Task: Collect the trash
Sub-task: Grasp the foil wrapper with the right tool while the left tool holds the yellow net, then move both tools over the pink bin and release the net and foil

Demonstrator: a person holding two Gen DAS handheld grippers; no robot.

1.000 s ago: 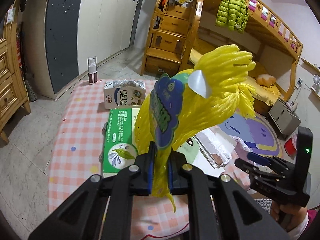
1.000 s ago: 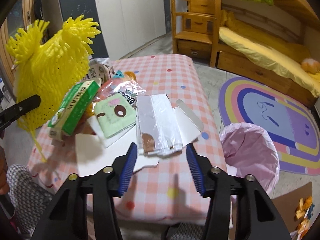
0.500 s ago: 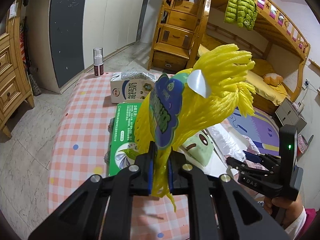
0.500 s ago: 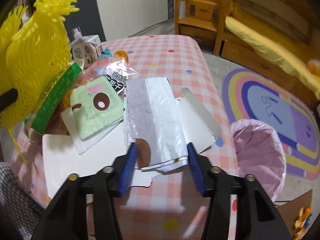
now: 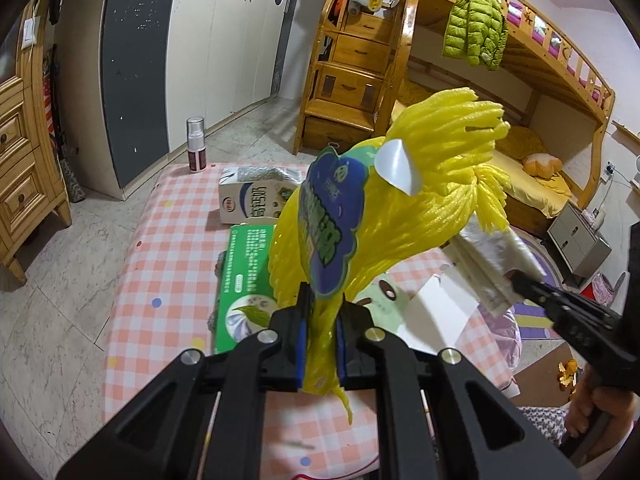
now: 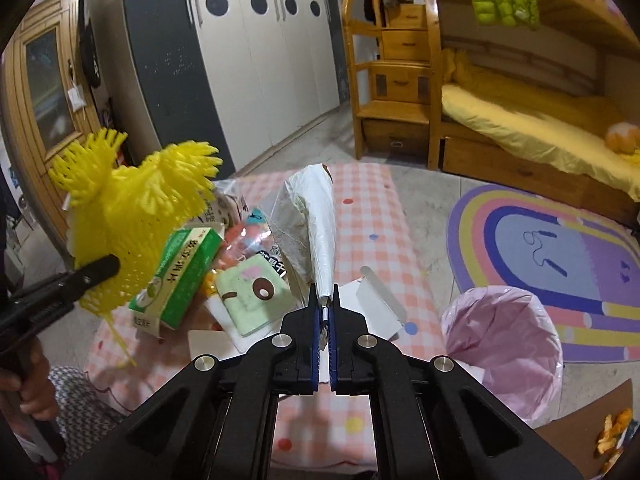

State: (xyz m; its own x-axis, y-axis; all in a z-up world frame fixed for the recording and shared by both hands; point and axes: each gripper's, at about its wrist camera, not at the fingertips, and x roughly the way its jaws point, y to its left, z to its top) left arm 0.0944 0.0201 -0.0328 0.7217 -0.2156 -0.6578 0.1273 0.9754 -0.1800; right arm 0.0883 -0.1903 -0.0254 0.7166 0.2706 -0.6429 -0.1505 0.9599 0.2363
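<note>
My left gripper is shut on a yellow foam fruit net with a blue label, held up above the table; the net also shows in the right wrist view. My right gripper is shut on a white and silver plastic wrapper, lifted off the pink checked table; the wrapper also shows in the left wrist view. A bin lined with a pink bag stands on the floor right of the table.
On the table lie a green box, a milk carton, a green cartoon pouch, white card pieces and a spray bottle. A bunk bed and rug are at the right.
My right gripper has shut on the plastic wrapper and lifted it off the table. My left gripper still holds the yellow net.
</note>
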